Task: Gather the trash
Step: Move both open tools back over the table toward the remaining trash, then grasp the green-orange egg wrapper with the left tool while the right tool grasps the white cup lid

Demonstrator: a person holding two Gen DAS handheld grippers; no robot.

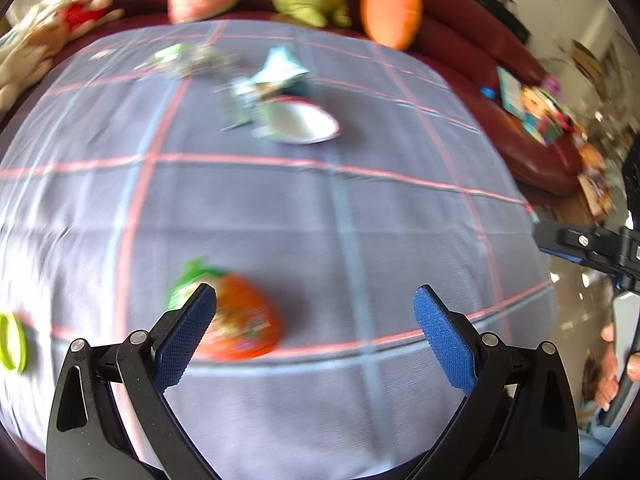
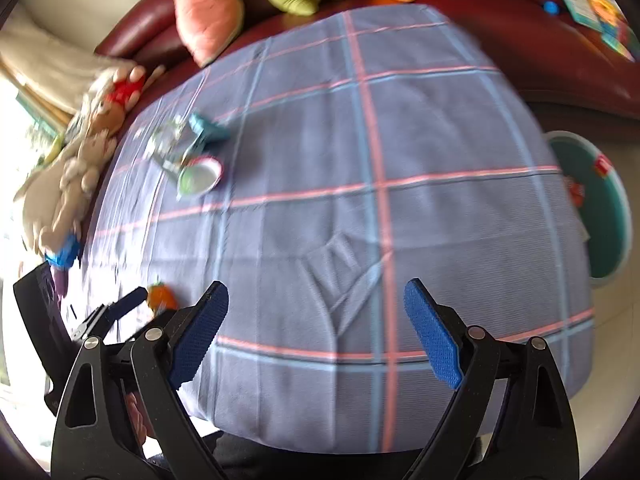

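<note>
On the plaid tablecloth point(image 1: 320, 220) an orange-red wrapper with a green end point(image 1: 240, 320) lies just beyond my left gripper point(image 1: 315, 293). The gripper is open, and its left finger point(image 1: 188, 336) hides part of the wrapper. Farther back sits a pile of trash: a white paper bowl point(image 1: 304, 122), a blue wrapper point(image 1: 280, 68) and crumpled foil wrappers point(image 1: 192, 58). My right gripper point(image 2: 316, 288) is open over bare cloth with nothing between its fingers. From there the bowl point(image 2: 200, 176) and the orange wrapper point(image 2: 162, 298) are off to the left.
A red sofa point(image 1: 532, 148) curves behind the table with plush toys, among them a carrot point(image 1: 390, 8). A green ring point(image 1: 12, 344) lies at the table's left edge. A round teal container point(image 2: 592, 204) stands on the floor to the right. Both views are motion-blurred.
</note>
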